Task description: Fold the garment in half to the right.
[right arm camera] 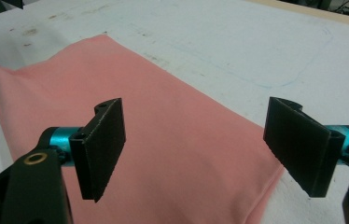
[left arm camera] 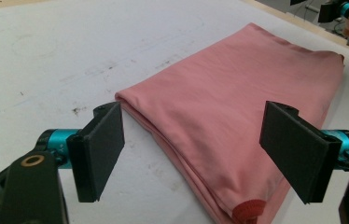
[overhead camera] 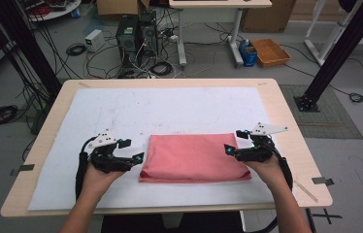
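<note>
A folded pink cloth (overhead camera: 194, 158) lies flat on the white sheet (overhead camera: 121, 111) near the table's front. At the cloth's left edge my left gripper (overhead camera: 132, 151) stands open, its jaws wide apart with nothing between them. In the left gripper view the cloth (left arm camera: 238, 107) lies just beyond the open left gripper (left arm camera: 200, 154), its folded layers and a darker red hem at the near corner. My right gripper (overhead camera: 236, 141) is open at the cloth's right edge. The right gripper view looks over the cloth (right arm camera: 163, 140) past the open right gripper (right arm camera: 200, 154).
The white sheet covers most of the wooden table (overhead camera: 286, 121). Beyond the table's far edge the floor holds cables, computer towers (overhead camera: 136, 34) and an orange tray (overhead camera: 270, 52). A black frame post (overhead camera: 335, 53) stands at the right.
</note>
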A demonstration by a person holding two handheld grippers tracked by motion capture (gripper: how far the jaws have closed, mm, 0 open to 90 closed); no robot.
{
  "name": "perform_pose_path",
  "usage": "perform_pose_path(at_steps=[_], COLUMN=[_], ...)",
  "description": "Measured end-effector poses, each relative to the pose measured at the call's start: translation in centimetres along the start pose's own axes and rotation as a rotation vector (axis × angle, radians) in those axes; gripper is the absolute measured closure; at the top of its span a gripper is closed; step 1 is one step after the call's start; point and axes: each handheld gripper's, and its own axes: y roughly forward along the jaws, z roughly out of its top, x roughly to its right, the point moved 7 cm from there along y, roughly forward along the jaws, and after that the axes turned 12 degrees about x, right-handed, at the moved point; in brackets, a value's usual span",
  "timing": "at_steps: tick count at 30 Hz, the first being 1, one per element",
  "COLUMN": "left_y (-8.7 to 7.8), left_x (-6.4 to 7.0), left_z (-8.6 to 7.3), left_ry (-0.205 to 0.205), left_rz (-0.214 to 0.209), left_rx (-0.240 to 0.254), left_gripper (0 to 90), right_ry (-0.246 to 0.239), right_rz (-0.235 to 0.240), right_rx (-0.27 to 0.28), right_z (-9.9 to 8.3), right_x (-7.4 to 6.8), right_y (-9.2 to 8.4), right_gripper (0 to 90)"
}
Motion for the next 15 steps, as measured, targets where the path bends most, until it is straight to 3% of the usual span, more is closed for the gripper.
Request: perform_pose_path(at_steps=[5,12,15], left_y=[-0.2,0.3,0.9], left_x=[0.4,0.7,1.1], left_z=[-1.1,-4.0,-4.8], left_ry=[-0.012,-0.071,-0.090], left_rz=[0.005,0.026,0.013], left_rx=[-0.041,-0.121,-0.146], left_gripper=[22.0,22.0,23.4], right_ry=[-0.003,-0.035,-0.042], right_rz=[-0.002,0.003,0.008], right_rx=[-0.005,-0.023,-0.035], right_z=[0.4,0.7,0.6], right_x=[0.0,-0.3,-0.4], right_y=[0.5,2.0,2.4], right_gripper=[20.6,20.7,20.6])
